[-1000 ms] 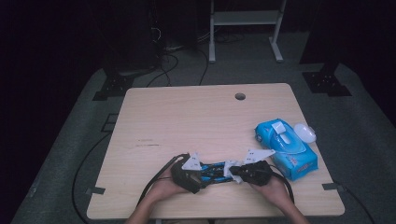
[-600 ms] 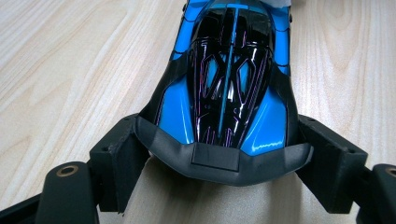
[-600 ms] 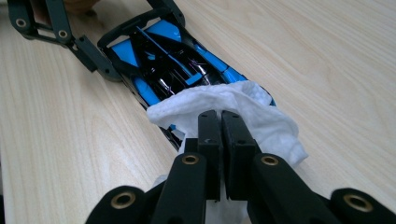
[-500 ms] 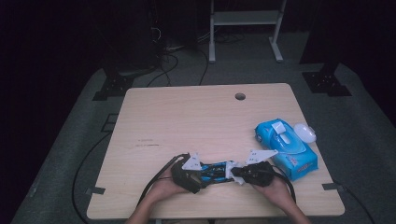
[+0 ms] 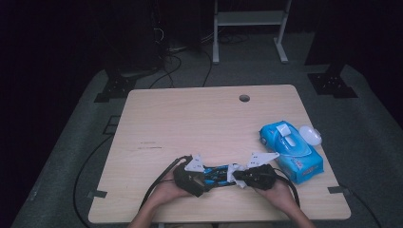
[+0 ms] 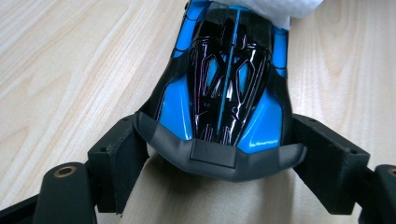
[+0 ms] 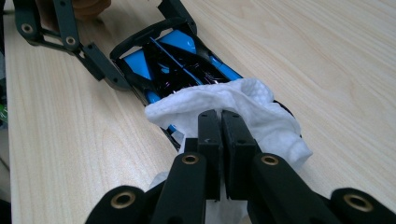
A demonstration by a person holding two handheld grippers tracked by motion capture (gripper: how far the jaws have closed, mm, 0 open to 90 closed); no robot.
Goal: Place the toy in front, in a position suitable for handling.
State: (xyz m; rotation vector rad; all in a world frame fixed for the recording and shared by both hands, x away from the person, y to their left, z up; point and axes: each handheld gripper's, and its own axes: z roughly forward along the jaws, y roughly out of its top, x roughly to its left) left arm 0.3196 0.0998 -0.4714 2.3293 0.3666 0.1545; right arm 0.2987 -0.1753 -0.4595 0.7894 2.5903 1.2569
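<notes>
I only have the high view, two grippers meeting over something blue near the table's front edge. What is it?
Observer: A blue and black toy car, seen in the left gripper view.
Operator: Is the left gripper holding it?
Observer: Its fingers sit against both sides of the car's rear, by the spoiler.
Operator: And the right gripper?
Observer: The right gripper is shut on a white wipe draped over the car's other end.
</notes>
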